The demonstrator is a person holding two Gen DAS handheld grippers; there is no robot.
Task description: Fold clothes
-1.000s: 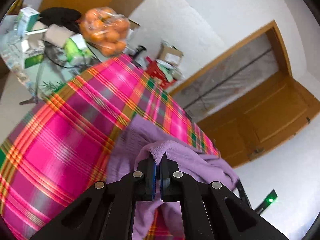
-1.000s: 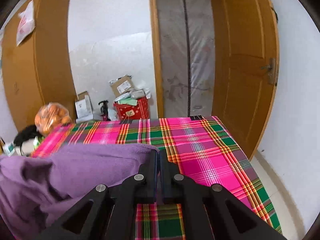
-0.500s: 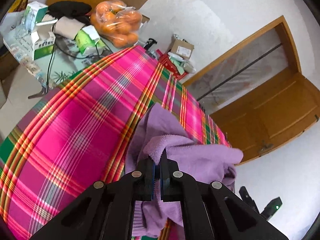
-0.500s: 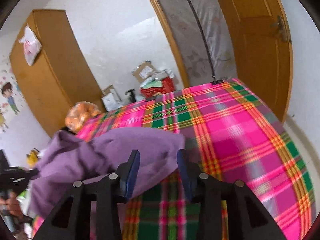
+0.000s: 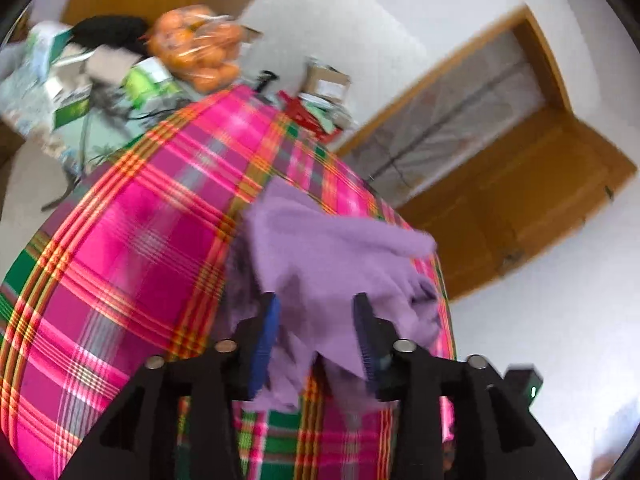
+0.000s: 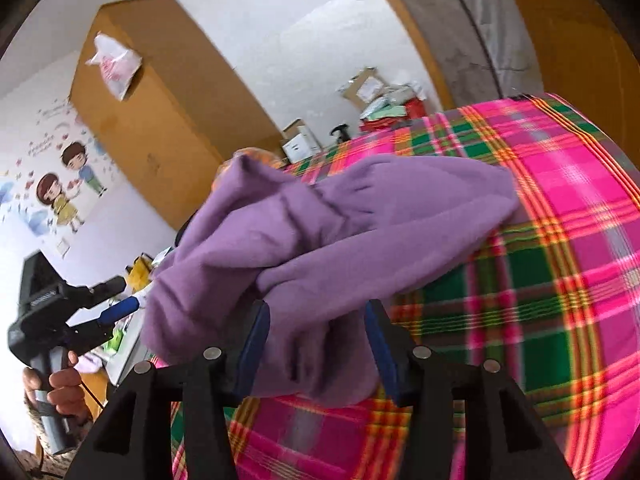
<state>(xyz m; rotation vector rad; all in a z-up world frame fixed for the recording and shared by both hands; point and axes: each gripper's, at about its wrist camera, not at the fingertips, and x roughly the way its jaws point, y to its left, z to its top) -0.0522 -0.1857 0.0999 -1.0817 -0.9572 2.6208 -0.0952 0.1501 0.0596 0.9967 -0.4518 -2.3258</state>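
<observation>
**Fig.: Both claws wide, purple garment bunched on the plaid bed**

L claw (image 5: 316, 336): my fingers stand wide apart, blue pads facing each other, nothing pinched. Purple cloth shows in the gap, but it lies beyond the tips, not gripped. R claw (image 6: 318, 344): same state, spread wide w/ fabric seen between the pads, no pinch on it.

Purple garment (image 6: 320, 236): soft fleece-like knit, heaped in a loose mound on the pink/green plaid cover (image 6: 560, 240), near the bed's near edge. Not flat: rolls and creases run through it, one rounded end pointing toward the door side. No neat rectangle, so I judge the fold isn't finished in this shape. Which part is sleeve, which hem: can't tell.

Why held so: w/ both claws wide and aimed at the heap from opposite sides, I'm placed to take a fresh hold; the heap fits either a piece just let go or one about to be picked up.

Off-task: bag of oranges (image 5: 196, 52) and boxes on the side table, well apart from the cloth. In the R view my own hand (image 6: 64, 384) grips the L tool's handle.

Left view is motion-blurred, edges approx.
</observation>
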